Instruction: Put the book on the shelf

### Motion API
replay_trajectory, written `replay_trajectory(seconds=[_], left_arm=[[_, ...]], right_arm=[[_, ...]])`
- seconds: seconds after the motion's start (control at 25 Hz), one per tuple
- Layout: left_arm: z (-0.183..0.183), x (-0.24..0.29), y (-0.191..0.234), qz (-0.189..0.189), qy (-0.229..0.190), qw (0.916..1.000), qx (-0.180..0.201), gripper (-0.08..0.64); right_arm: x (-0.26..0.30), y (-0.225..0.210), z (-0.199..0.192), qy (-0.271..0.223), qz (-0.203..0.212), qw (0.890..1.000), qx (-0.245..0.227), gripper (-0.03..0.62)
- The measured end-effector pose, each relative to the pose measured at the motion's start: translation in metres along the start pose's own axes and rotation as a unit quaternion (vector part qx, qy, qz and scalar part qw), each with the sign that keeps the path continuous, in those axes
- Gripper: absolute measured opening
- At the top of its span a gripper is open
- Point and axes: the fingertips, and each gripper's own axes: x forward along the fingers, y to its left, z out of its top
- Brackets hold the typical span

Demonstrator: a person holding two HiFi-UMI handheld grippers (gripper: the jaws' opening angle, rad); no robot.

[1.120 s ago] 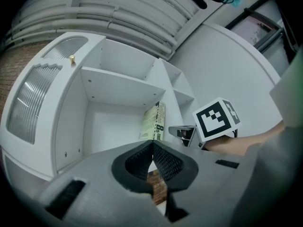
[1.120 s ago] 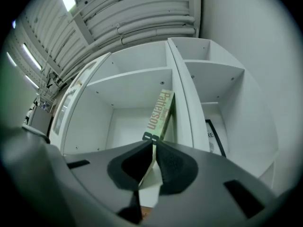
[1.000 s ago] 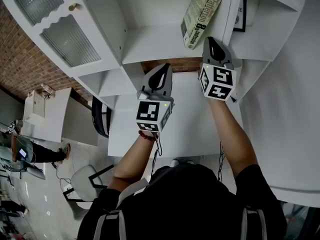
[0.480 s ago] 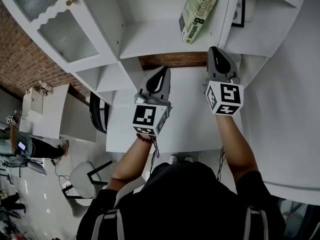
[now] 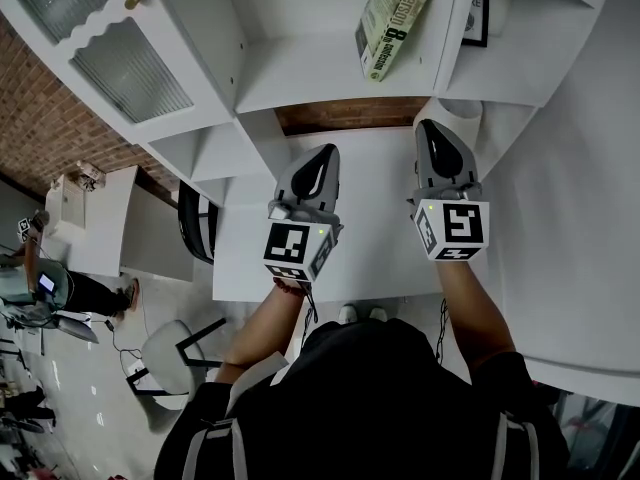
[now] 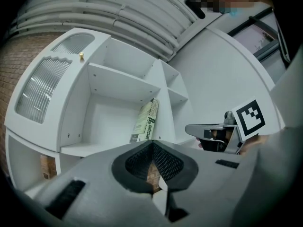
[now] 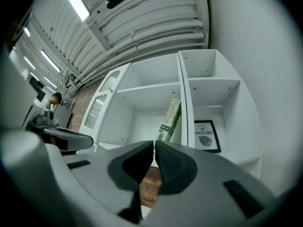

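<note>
White shelving (image 5: 300, 78) fills the top of the head view; the book (image 5: 397, 20) stands in its wide middle compartment, tilted, with its upper end leaning on the right-hand divider and its lower end on the shelf board; a framed print (image 5: 480, 13) stands in the narrow compartment beside it; both grippers hang below the shelf over a white desk (image 5: 370, 238), well apart from the book; the left gripper (image 5: 322, 154) has its jaws pressed together on nothing; the right gripper (image 5: 432, 128) is likewise closed and empty; brick wall (image 5: 50, 128) shows at the left.
</note>
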Motion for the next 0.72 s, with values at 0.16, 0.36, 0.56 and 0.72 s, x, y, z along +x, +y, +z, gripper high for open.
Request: replay_trajectory(seconds=[0.16,0.36,0.56,0.72], left_arm=[[-0.005,-0.004,-0.006,-0.005,-0.002,1.0000,-0.003,0.018],[-0.018,-0.013,-0.010,-0.004,0.002,1.0000,-0.009,0.018],[-0.032,-0.018,-0.011,-0.001,0.009,0.9999,-0.013,0.018],[-0.039,-0.024,-0.010,0.003,0.011,0.9998,-0.016,0.018]], right_arm=[[-0.011,0.006,-0.006,0.006,0.007,1.000,0.001,0.038],[-0.024,0.014,-0.016,0.015,0.020,1.000,0.001,0.038],[-0.035,0.023,-0.029,0.027,0.033,0.999,-0.008,0.038],[-0.045,0.027,-0.046,0.046,0.040,0.998,0.001,0.038]])
